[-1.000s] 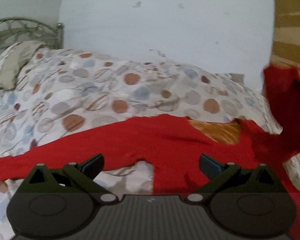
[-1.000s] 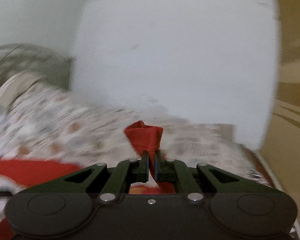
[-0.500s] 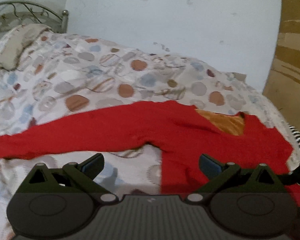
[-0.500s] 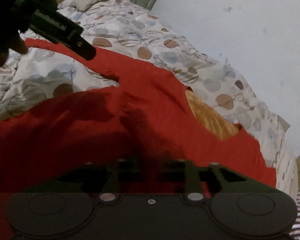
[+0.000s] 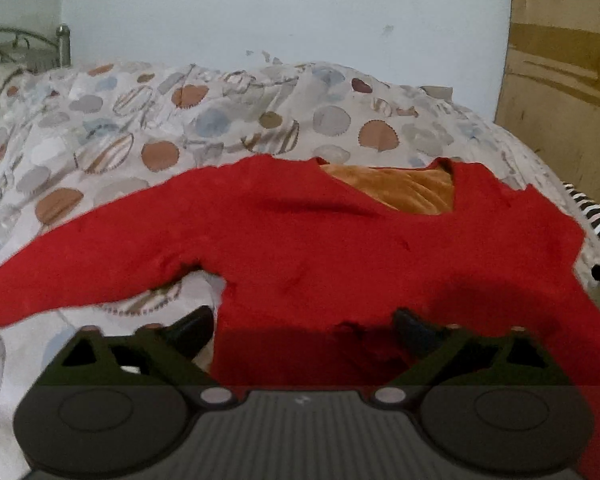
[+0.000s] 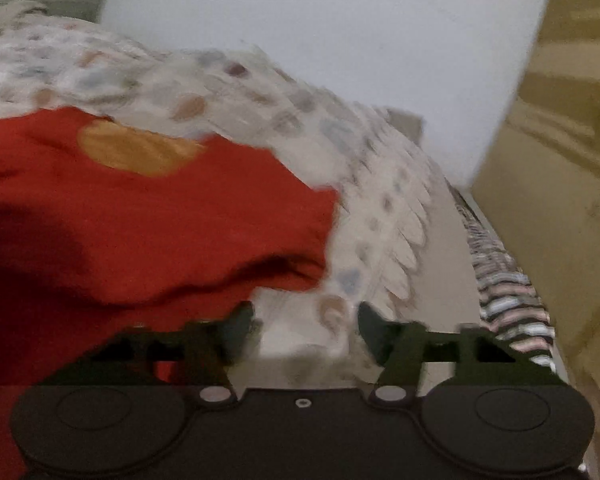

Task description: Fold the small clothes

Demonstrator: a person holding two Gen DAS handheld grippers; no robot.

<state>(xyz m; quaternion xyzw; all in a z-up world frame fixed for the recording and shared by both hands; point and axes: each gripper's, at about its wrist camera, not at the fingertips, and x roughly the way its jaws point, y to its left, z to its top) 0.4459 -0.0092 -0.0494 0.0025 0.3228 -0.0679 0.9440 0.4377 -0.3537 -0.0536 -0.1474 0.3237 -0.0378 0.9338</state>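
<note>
Since a second ago the red sleeve that hung pinched in the right gripper (image 6: 306,326) has come down and now lies folded over the body of the red garment (image 5: 340,248), and those fingers have let it go. The garment lies spread on the spotted bedcover (image 5: 220,120), its orange-lined neck opening on the far side and one long sleeve stretched out past the left finger of the left gripper (image 5: 304,326). The left gripper's jaws stand wide and are closing; the garment's near edge lies between them, the right finger over red cloth, the left finger over bedcover just beside the armpit, and the pads do not seem to press on anything. In the right wrist view, which is blurred, the right gripper's jaws stand partly apart and are closing with only bedcover between them; the folded edge of the garment lies just beyond and beside its left finger. A striped cloth (image 6: 508,304) lies beyond its right finger.
</note>
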